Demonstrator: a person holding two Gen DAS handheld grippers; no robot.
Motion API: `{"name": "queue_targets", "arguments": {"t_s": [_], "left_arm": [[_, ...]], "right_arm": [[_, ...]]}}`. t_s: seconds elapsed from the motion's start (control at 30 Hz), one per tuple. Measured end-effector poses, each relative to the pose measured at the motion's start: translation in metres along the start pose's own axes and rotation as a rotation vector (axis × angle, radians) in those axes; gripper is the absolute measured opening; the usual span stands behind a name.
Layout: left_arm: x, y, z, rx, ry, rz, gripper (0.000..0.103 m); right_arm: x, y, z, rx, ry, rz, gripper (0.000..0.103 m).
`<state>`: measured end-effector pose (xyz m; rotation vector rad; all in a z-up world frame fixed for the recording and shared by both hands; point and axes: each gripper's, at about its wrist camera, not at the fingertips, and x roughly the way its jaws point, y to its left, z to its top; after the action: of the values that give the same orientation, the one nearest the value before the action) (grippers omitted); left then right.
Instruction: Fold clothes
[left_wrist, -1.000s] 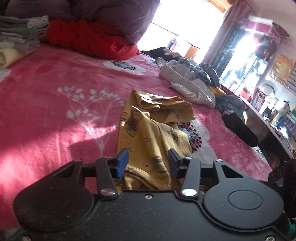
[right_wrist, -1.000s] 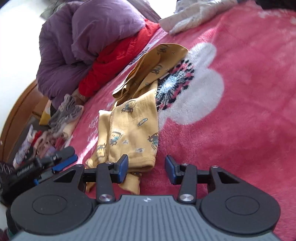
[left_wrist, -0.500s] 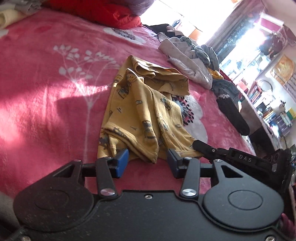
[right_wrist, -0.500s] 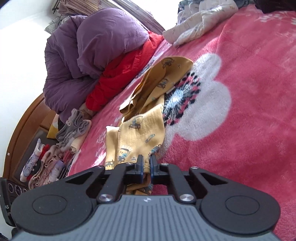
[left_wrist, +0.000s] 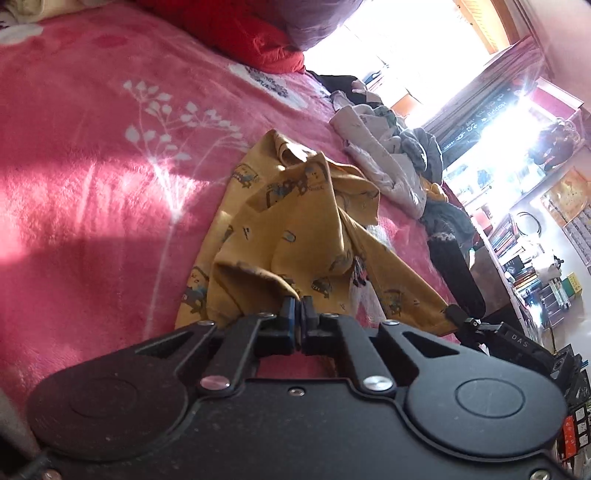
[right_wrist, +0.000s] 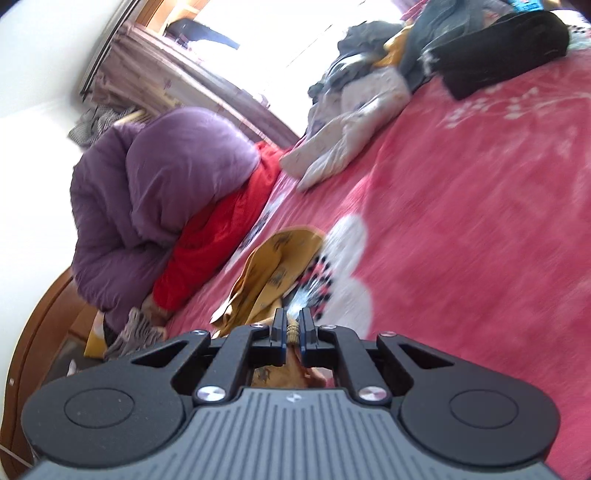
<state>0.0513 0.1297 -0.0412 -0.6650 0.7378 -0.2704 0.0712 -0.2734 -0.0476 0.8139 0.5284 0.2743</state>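
A big fluffy pink blanket with white flowers (left_wrist: 92, 192) covers the bed. A puffy purple quilt (right_wrist: 155, 199) lies on a red one (right_wrist: 221, 236); only the right view shows it whole. A heap of grey and white clothes (left_wrist: 391, 162) lies farther off. The yellow shirt with little cars (left_wrist: 295, 221) lies in the middle. The left gripper (left_wrist: 298, 306) has just closed and pinches the shirt's edge. The right gripper (right_wrist: 291, 325) pinches a yellow hem, likely the same shirt. "DAS" shows on it in the left view.

Two low wrist views, shared yellow garment (left_wrist: 295, 229)
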Motion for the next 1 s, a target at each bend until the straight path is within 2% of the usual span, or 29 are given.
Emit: {"name": "queue_targets", "arguments": {"t_s": [0.2,0.33,0.67,0.8,1.0], "left_arm": [[-0.021,0.018,0.016,-0.050,-0.110,0.020,0.000],[-0.035,0.036,0.028,-0.096,-0.189,0.065,0.000],[-0.094,0.091,0.059,-0.236,-0.417,0.140,0.000],[-0.115,0.107,0.070,-0.262,-0.471,0.170,0.000],[-0.135,0.126,0.072,-0.319,-0.532,0.240,0.000]], "right_arm": [[-0.011,-0.023,0.022,0.033,-0.056,-0.043,0.008],[-0.016,-0.036,0.032,0.042,-0.092,-0.084,0.008],[-0.037,-0.077,0.056,0.154,-0.194,-0.131,0.008],[-0.042,-0.086,0.063,0.171,-0.201,-0.145,0.009],[-0.048,-0.078,0.063,0.106,-0.263,-0.257,0.008]]}}
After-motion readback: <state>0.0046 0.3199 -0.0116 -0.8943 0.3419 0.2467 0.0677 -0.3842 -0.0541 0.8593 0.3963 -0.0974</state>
